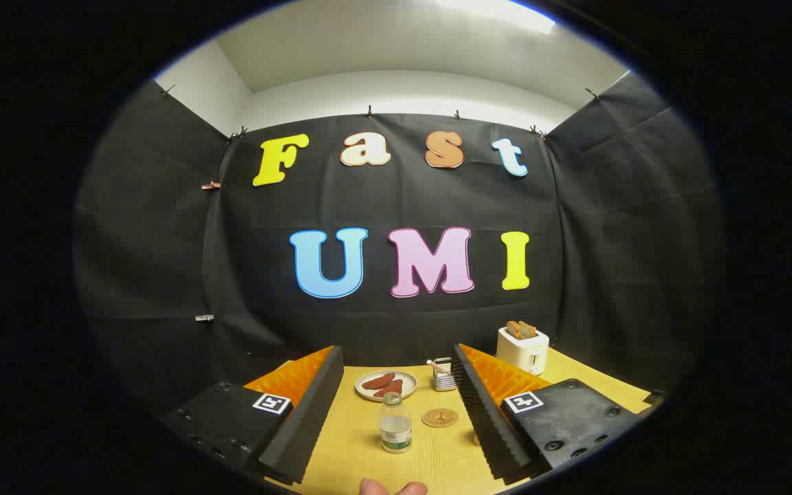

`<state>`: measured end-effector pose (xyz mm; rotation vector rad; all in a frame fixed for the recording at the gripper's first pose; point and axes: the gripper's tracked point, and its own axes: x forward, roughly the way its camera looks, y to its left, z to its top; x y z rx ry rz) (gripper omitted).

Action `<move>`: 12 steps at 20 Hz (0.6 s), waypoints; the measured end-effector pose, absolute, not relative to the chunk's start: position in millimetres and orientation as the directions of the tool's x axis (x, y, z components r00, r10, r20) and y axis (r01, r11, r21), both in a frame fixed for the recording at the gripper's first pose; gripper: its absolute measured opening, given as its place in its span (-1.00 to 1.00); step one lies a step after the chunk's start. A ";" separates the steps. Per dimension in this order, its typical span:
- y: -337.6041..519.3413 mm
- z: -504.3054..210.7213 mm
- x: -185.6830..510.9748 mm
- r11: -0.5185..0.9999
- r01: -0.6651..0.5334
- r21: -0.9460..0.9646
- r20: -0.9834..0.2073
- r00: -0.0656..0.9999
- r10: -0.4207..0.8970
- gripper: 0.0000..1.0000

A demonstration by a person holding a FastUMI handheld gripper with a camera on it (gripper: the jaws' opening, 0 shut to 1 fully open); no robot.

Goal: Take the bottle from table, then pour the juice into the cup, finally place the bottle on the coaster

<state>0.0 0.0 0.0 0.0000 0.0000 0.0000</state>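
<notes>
The booth is walled on three sides with black cloth (396, 206), clipped along its top edge, and above the cloth rise a white wall and a white ceiling with a bright light strip (499, 12) near the top. Below it lies the bench (355, 440), a pale yellow wood-grain surface that runs from the foot of the back cloth toward the camera. The tongs (396, 402) reach forward over the bench with their two fingers spread wide apart, released and gripping nothing; each finger carries a ribbed pad on its inner face and a square printed marker on its upper side. At the far right corner of the bench, beyond the right finger, stands a white toaster (523, 349) with two slices of toast sticking out of its slots. Between the fingers and toward the back sits a white plate (386, 383) holding reddish-brown sausages. Just right of the plate is a small glass cup (443, 375) with a stick-like thing leaning in it. The bottle (395, 425), clear with a pale label and a little liquid in its base, stands upright on the bench between the fingers, in front of the plate. The round brown coaster (439, 417) lies flat just right of the bottle, apart from it. Two fingertips of a person's hand (392, 488) show at the near edge of the bench.
</notes>
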 end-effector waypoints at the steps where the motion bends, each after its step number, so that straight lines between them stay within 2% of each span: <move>1: 0.4 0.4 0.6 1.000 0.001 0.002 0.000 1.000 -0.001 0.93; 12: 30.7 -7.6 5.2 0.999 -0.047 -0.001 -0.015 0.999 0.047 0.93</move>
